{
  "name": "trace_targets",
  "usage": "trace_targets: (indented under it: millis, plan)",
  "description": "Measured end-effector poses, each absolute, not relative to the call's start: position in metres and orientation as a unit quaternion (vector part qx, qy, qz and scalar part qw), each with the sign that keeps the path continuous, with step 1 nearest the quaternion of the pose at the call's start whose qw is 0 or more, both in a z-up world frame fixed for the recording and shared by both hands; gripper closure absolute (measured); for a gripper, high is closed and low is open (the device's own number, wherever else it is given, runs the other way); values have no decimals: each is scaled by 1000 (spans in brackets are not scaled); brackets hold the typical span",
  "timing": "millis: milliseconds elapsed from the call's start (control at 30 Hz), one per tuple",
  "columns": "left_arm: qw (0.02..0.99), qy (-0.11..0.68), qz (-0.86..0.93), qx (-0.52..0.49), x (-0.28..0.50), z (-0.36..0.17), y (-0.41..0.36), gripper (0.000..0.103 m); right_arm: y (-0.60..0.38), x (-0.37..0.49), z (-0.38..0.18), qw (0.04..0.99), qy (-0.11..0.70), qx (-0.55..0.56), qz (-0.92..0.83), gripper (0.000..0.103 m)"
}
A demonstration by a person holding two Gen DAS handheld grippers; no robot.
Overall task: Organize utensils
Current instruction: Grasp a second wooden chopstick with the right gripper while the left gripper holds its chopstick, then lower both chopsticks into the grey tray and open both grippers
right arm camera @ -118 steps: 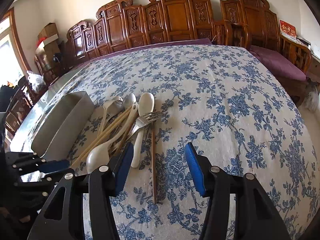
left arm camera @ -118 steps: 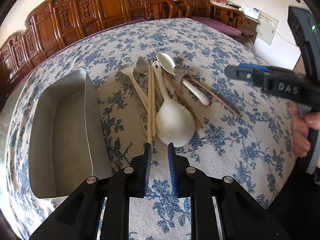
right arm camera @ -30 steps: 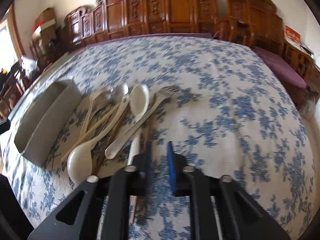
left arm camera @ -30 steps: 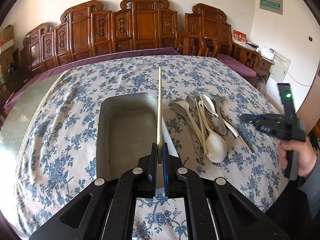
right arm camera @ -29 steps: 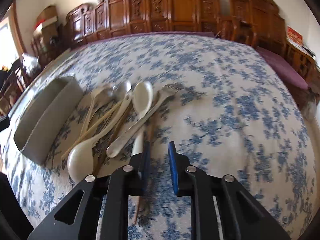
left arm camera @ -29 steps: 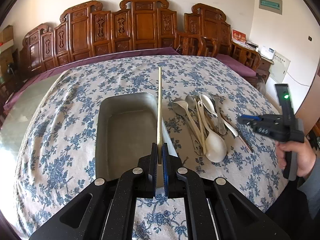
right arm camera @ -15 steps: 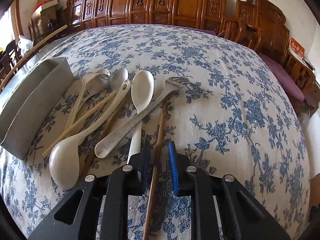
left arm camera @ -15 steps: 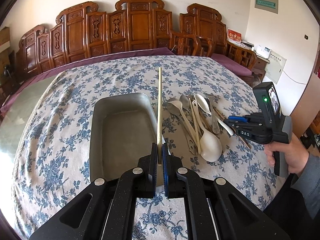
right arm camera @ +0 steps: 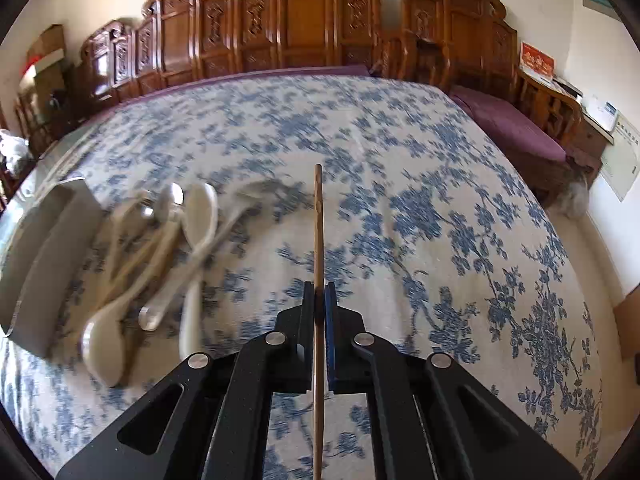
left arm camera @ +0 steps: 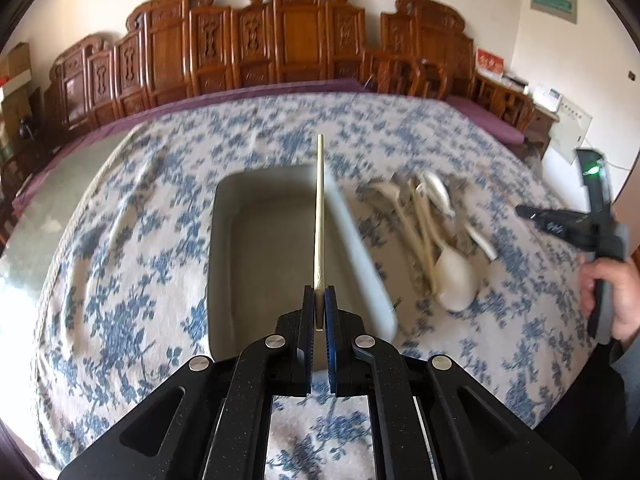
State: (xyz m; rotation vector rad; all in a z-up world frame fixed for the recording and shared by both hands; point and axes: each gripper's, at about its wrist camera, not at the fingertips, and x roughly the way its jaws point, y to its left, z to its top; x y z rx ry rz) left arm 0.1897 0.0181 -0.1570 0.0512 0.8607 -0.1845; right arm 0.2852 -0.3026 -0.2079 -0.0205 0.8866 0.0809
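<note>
Utensils (right arm camera: 160, 256): a loose heap of pale spoons, a ladle, a fork and sticks on the flowered cloth (right arm camera: 420, 220), lying just right of the tray (left arm camera: 260, 264) in the left view (blurred, so the pieces cannot be counted).

Tray: grey metal, rectangular, deep-walled; nothing can be made out inside it.

Pale chopstick (left arm camera: 319, 216): clamped near one end by the left gripper (left arm camera: 319, 304), jaws pressed tight on it; it points away from the camera, over the right part of the tray, clear of the heap.

Dark chopstick (right arm camera: 318, 240): brown wood, pinched along its middle by the right gripper (right arm camera: 319, 300), jaws closed on it; one end runs forward over bare cloth, the other back beneath the gripper body. It lies to the right of the heap and apart from it.

Right gripper, left view: held in a hand (left arm camera: 612, 300) at the table's right edge, beyond the heap.

Background: a row of carved chairs (right arm camera: 312, 24) along the wall.
</note>
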Motion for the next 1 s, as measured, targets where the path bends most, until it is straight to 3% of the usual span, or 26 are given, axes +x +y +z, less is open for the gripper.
trace_targets:
  millis: [400, 1000]
  plan:
    - [883, 465, -68, 12, 198, -175, 38, 99, -268, 266, -189, 906, 411, -18, 96, 97]
    - [907, 416, -68, -15, 195, -143, 57, 98, -144, 241, -146, 889, 395, -33, 227, 97]
